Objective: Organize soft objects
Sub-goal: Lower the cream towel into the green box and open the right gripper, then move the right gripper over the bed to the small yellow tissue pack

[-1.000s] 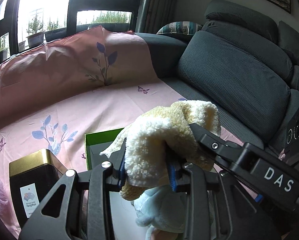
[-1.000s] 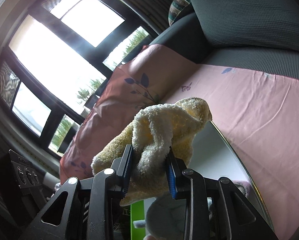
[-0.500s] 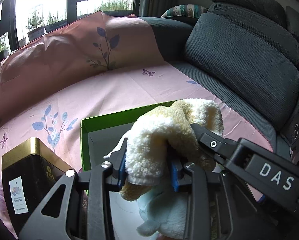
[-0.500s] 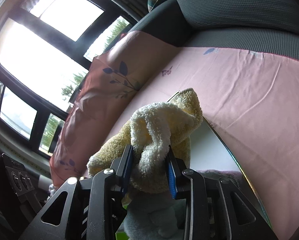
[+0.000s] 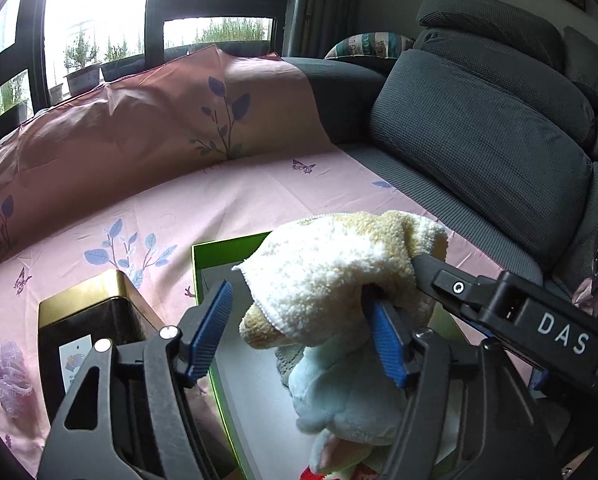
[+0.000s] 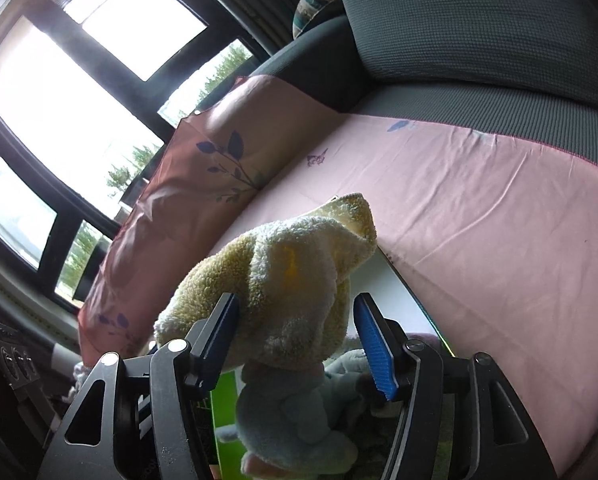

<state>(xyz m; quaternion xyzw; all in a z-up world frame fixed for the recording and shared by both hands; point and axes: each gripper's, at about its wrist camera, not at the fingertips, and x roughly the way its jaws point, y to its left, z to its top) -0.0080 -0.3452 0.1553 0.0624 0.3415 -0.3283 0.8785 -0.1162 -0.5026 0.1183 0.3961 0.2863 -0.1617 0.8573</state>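
Only the left view shows the tin (image 5: 87,320) beside the green box (image 5: 227,248) and the right gripper (image 5: 451,300) coming in from the side. Both grippers have just opened. The left gripper (image 5: 303,332) stands wide. The right gripper (image 6: 299,340) is also open around the towel (image 6: 283,280). The towel lies on the plush (image 6: 295,420) over the box, and its long axis runs across between the grippers.
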